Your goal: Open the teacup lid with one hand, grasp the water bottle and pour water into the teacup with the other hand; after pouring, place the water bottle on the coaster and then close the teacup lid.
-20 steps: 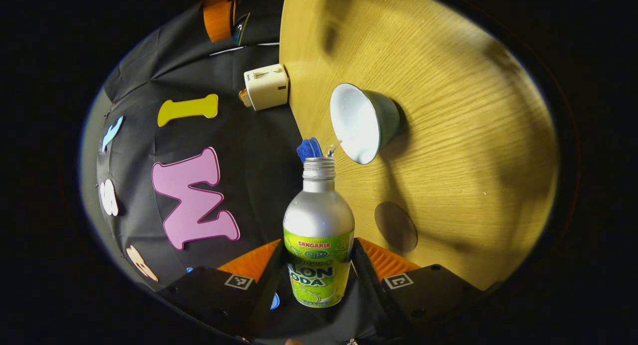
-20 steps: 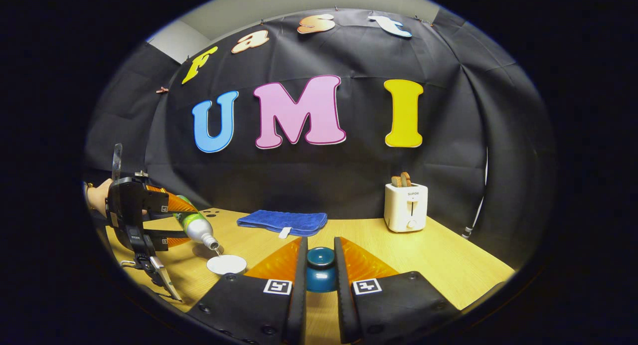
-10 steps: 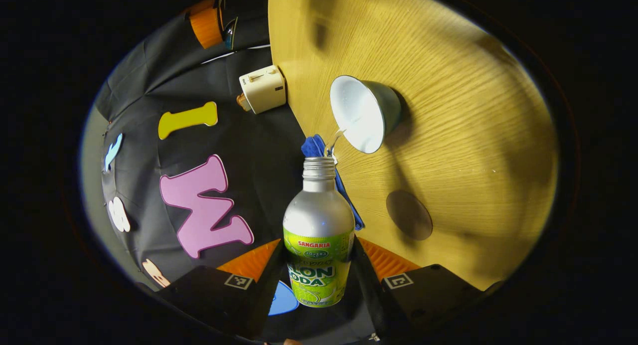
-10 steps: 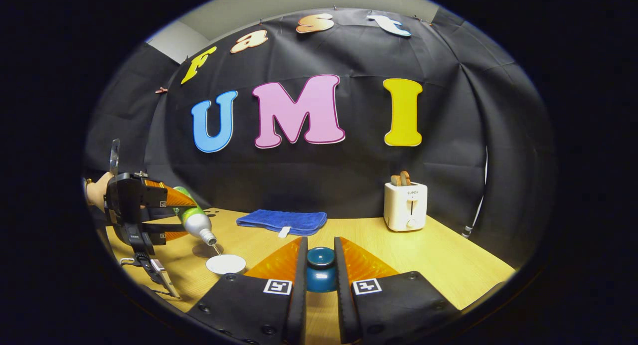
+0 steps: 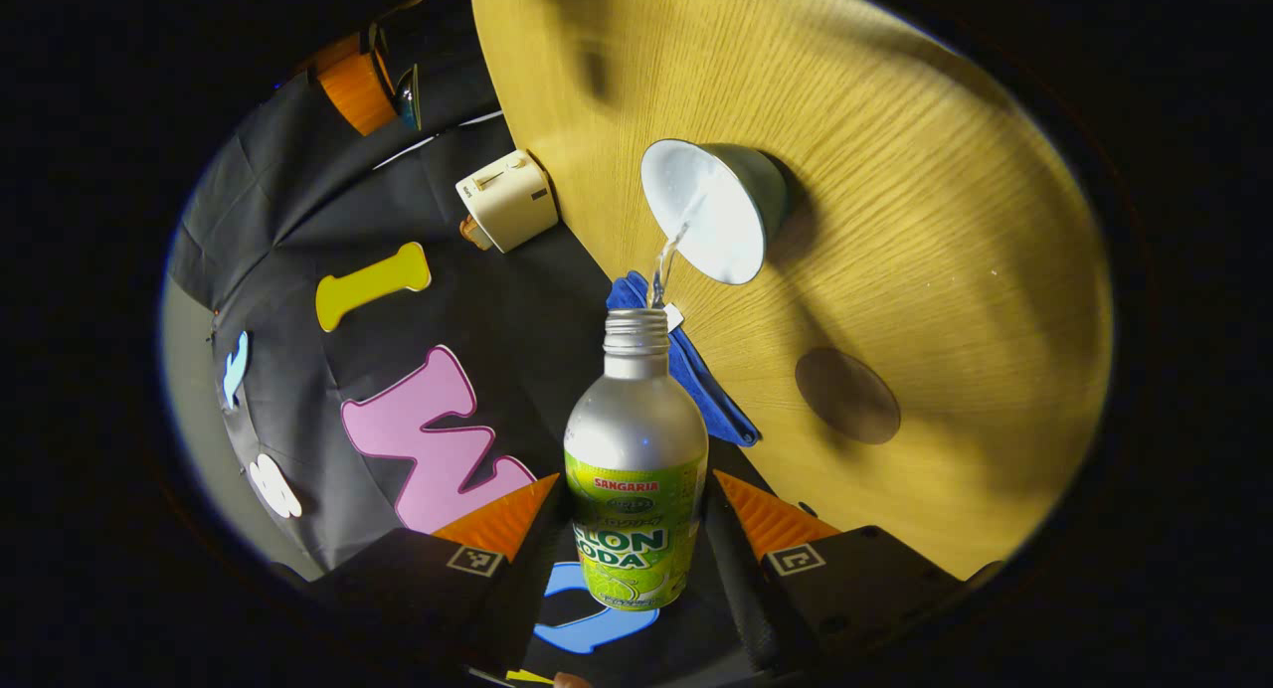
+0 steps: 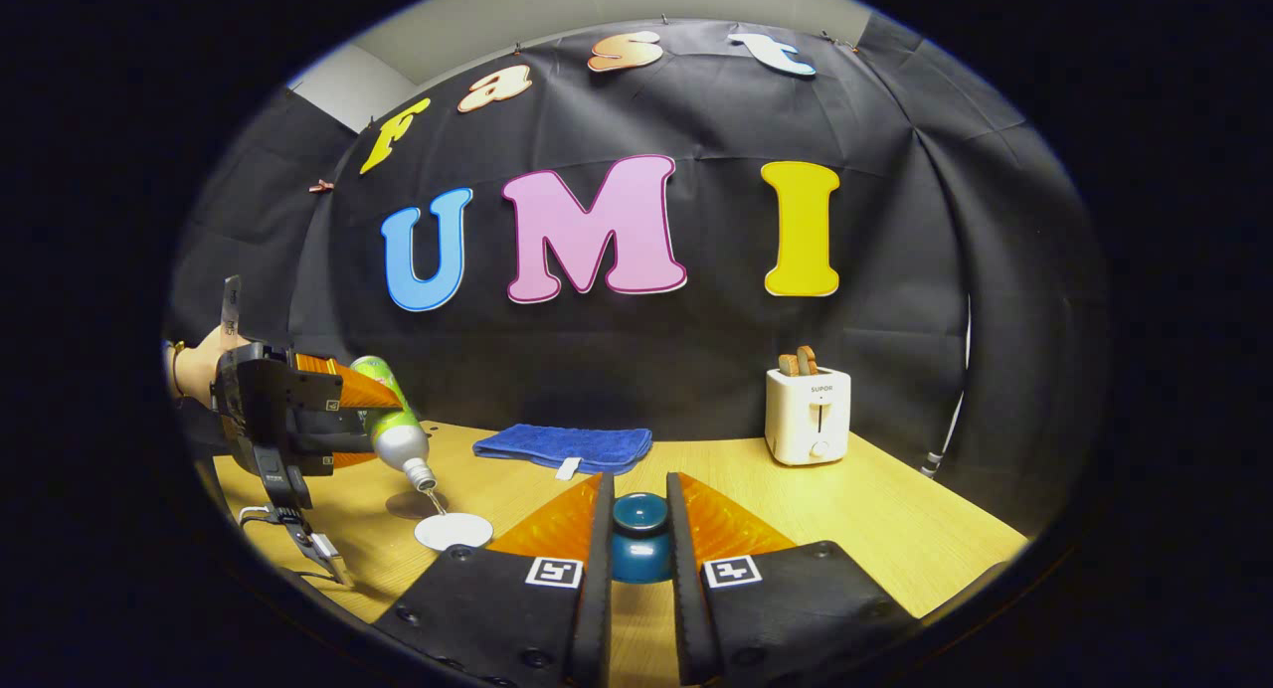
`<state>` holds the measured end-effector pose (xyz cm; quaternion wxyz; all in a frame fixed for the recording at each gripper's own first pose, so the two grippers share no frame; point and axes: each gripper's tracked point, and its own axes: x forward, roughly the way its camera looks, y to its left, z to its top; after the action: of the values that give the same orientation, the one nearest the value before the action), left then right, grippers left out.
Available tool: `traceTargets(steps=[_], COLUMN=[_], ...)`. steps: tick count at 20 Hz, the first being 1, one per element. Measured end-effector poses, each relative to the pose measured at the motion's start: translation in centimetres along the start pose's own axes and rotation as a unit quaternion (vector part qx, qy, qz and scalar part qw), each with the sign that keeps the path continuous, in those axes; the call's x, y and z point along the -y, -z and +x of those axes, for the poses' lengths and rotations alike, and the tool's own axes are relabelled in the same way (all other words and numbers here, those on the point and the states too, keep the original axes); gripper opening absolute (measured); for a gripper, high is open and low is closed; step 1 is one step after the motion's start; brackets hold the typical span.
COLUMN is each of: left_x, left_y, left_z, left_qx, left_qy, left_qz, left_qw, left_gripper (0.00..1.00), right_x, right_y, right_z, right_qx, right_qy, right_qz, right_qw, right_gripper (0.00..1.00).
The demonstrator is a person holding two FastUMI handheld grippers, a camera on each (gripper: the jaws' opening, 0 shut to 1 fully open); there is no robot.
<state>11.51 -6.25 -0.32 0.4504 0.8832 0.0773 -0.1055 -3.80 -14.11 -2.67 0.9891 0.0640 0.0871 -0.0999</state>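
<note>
On the wooden worktop [image 6: 875,529], before the black booth wall, we see a toaster [image 6: 808,427] and a blue cloth [image 6: 563,445]. Our left gripper [image 5: 636,549] clamps the tilted water bottle [image 5: 636,469], its base hidden; a thin stream falls into the white-lined teacup [image 5: 708,211], whose water level we cannot make out. The coaster [image 5: 847,395] lies bare nearby. Our right gripper [image 6: 639,539] grips the teacup lid [image 6: 639,539], partly hidden by its fingers.
</note>
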Motion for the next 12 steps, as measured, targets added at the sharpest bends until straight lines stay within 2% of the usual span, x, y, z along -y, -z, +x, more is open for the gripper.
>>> traceTargets(steps=[8, 9, 10, 12], left_x=[-1.1, -1.3, -1.8, -2.6], left_y=[0.7, 0.7, 0.7, 0.0], left_z=[0.4, 0.4, 0.4, 0.5], left_qx=[0.004, 0.005, 0.007, 0.019], left_qy=[0.002, 0.000, -0.003, -0.011], left_qz=[0.055, 0.065, 0.074, 0.082], left_qw=[0.998, 0.998, 0.997, 0.996], left_gripper=[0.81, 0.81, 0.81, 0.81], right_x=[0.0, 0.0, 0.1, 0.2], right_y=[-0.2, -0.2, -0.2, -0.3], right_z=[-0.1, 0.0, 0.0, 0.0], right_qx=[0.003, 0.002, 0.002, 0.004], right_qy=[0.000, 0.001, 0.001, 0.002], right_qz=[0.003, 0.003, 0.004, 0.004], right_qw=[1.000, 1.000, 1.000, 1.000], right_gripper=[0.29, 0.25, 0.30, 0.29])
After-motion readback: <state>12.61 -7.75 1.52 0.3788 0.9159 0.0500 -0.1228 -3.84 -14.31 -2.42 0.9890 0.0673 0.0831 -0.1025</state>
